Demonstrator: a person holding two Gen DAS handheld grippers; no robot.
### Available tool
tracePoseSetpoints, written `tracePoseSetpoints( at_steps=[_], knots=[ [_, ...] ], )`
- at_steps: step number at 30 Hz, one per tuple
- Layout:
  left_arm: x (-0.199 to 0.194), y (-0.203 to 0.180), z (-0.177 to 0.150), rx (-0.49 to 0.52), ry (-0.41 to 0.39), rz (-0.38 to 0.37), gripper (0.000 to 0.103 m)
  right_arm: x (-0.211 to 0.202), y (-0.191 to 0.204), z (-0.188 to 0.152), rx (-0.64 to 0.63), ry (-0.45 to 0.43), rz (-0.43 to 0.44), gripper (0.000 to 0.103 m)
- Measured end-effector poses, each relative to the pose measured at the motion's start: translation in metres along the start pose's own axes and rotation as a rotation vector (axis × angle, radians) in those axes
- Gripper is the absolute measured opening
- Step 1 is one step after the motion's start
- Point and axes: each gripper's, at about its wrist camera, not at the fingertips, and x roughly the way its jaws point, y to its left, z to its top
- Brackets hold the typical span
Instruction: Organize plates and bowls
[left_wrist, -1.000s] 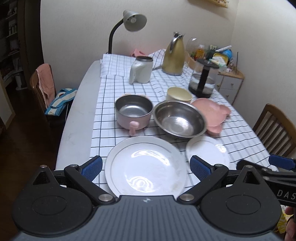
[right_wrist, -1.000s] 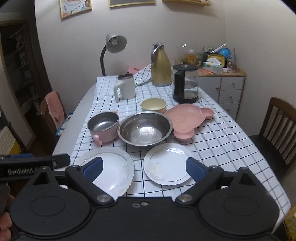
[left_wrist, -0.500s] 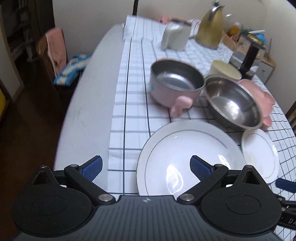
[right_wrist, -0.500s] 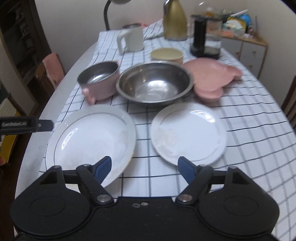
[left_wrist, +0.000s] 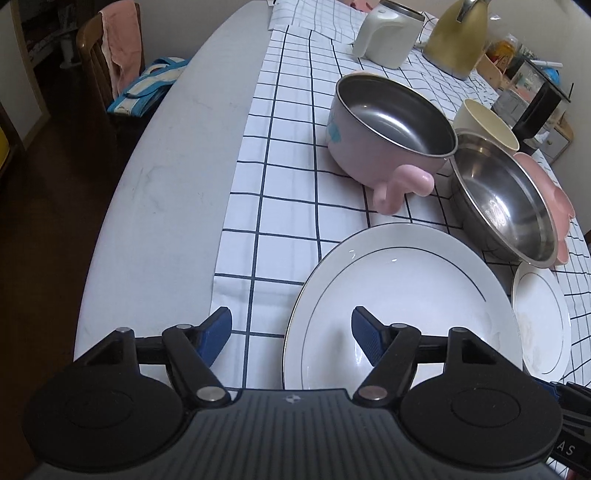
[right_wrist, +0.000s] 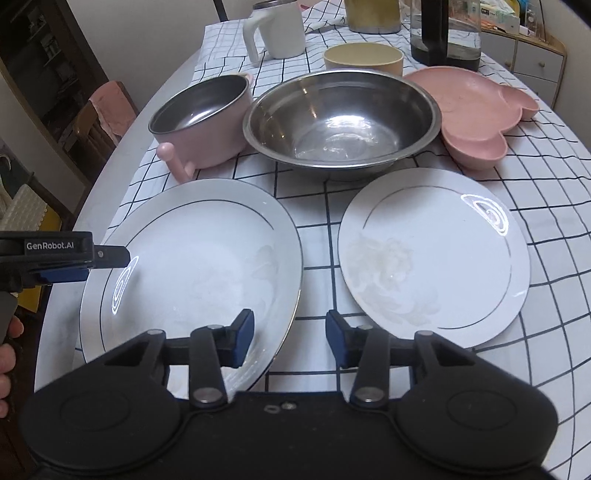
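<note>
A large white plate (left_wrist: 402, 306) (right_wrist: 199, 266) lies at the near edge of the checked cloth. My left gripper (left_wrist: 291, 328) straddles its left rim, jaws closing, pads apart from it. A finger (right_wrist: 110, 256) of that gripper shows over the same rim in the right wrist view. My right gripper (right_wrist: 290, 332) straddles the plate's right rim, jaws closing and not pressing on it. A small white plate (right_wrist: 436, 254) lies just to the right. Behind stand a pink pot (right_wrist: 199, 118), a steel bowl (right_wrist: 340, 122), a cream bowl (right_wrist: 364, 57) and a pink bear-shaped plate (right_wrist: 476, 103).
A white jug (right_wrist: 275, 29), a gold kettle (left_wrist: 454, 33) and a glass coffee press (right_wrist: 443, 33) stand at the far end. Bare grey tabletop (left_wrist: 155, 206) runs along the left. A chair (left_wrist: 110, 62) with a pink cloth stands beyond it. A hand (right_wrist: 7, 354) shows at the left edge.
Both grippers have sunk toward the near edge of the table and tipped downward. Their jaws have narrowed, the right more than the left, and now sit on either side of the large plate.
</note>
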Motion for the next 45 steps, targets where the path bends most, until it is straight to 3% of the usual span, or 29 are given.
tracePoseSetpoints(
  at_steps=[4,6,8,12,21,26,36,45],
  knots=[
    [0.005,0.004,0.0,-0.012,0.017,-0.006,0.062,0.004,-0.004,0.001,0.024,0.013,0.02,0.034],
    [0.007,0.006,-0.001,-0.025,0.031,-0.008,0.051,0.006,-0.006,0.001,0.04,0.022,0.039,0.024],
    [0.008,0.008,-0.001,-0.039,0.036,-0.027,0.045,0.008,-0.007,0.002,0.056,0.024,0.051,0.02],
    [0.004,0.004,-0.002,-0.036,0.035,-0.049,0.022,0.009,-0.01,0.003,0.091,0.026,0.072,0.014],
    [-0.012,-0.002,-0.015,-0.023,0.017,-0.048,0.021,0.002,-0.014,-0.002,0.127,0.031,0.076,0.012],
    [-0.028,-0.003,-0.039,-0.036,0.021,-0.058,0.021,-0.017,-0.014,-0.012,0.108,0.029,0.082,0.01],
    [-0.075,-0.01,-0.103,-0.014,0.015,-0.103,0.021,-0.061,-0.03,-0.058,0.105,0.069,0.129,0.01],
    [-0.077,-0.009,-0.133,0.008,0.039,-0.09,0.021,-0.067,-0.034,-0.09,0.101,0.083,0.127,0.009]
  ],
)
